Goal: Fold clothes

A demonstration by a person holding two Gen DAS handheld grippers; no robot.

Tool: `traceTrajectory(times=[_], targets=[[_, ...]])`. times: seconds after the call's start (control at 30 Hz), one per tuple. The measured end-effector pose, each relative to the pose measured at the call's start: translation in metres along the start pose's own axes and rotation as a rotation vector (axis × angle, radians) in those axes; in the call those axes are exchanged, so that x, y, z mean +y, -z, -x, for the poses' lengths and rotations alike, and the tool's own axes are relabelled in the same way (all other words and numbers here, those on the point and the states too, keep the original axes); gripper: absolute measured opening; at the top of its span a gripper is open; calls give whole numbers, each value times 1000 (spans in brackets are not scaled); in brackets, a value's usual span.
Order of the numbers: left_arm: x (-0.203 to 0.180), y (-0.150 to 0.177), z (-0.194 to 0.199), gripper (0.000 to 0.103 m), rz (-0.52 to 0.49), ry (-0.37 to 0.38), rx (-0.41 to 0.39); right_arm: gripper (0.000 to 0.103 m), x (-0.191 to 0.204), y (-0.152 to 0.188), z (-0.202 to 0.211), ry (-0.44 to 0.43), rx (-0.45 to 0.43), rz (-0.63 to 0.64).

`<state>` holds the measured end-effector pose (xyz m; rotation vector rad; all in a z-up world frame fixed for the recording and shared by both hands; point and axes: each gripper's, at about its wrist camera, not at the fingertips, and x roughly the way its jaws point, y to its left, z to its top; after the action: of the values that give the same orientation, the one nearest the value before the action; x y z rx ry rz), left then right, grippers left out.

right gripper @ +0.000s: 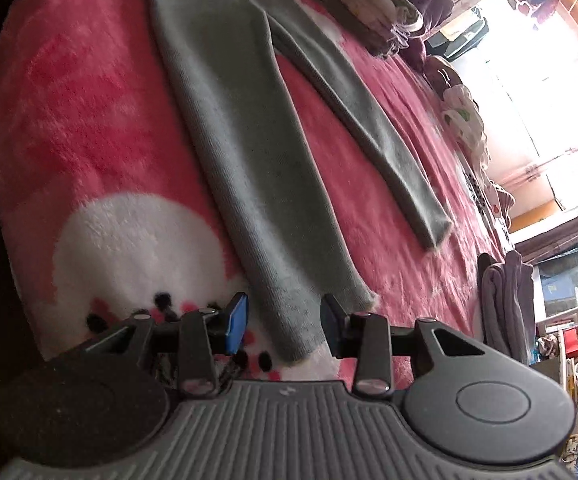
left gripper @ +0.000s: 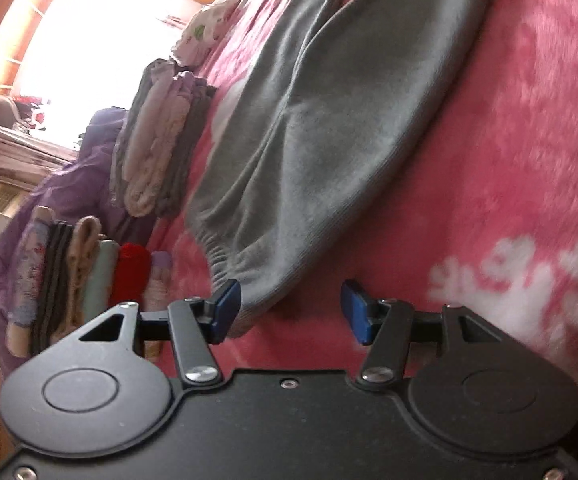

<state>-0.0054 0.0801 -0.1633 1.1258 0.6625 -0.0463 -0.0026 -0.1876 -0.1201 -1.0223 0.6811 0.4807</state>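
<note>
Both grippers hover low with jaws spread, gripping nothing. Left gripper [left gripper: 289, 312] sits at the elastic waistband of the grey trousers [left gripper: 309, 152], its left pad touching the hem; right gripper [right gripper: 285, 320] straddles one leg cuff. Trousers lie flat along the pink blanket [left gripper: 509, 160], probably spread for folding. Folded clothes [left gripper: 157, 136] stack beyond.
</note>
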Motion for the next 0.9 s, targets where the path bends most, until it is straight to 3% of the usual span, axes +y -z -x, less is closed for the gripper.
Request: traceTrajectory(times=[0.3, 0.33, 0.37, 0.4, 0.43, 0.47, 0.6, 0.9], targets=[[-8, 9, -13, 53, -148, -106, -41, 39, 3, 7, -10, 53, -15, 26], [-7, 8, -15, 49, -152, -98, -43, 37, 1, 7, -11, 53, -17, 16], [-5, 7, -16, 26, -152, -86, -43, 33, -2, 7, -12, 48, -19, 2], [0, 5, -16, 8, -140, -85, -40, 21, -4, 7, -13, 39, -19, -16], [5, 4, -13, 7, -117, -85, -47, 9, -7, 7, -14, 29, -16, -33], [17, 1, -8, 7, -47, -74, -64, 6, -10, 7, -10, 36, -28, -48], [67, -10, 6, 6, 227, -31, -124, 5, -38, 1, 16, 87, -120, -167], [126, -38, -21, 6, 497, 23, -128, 5, -115, -22, 17, 109, -182, -299]])
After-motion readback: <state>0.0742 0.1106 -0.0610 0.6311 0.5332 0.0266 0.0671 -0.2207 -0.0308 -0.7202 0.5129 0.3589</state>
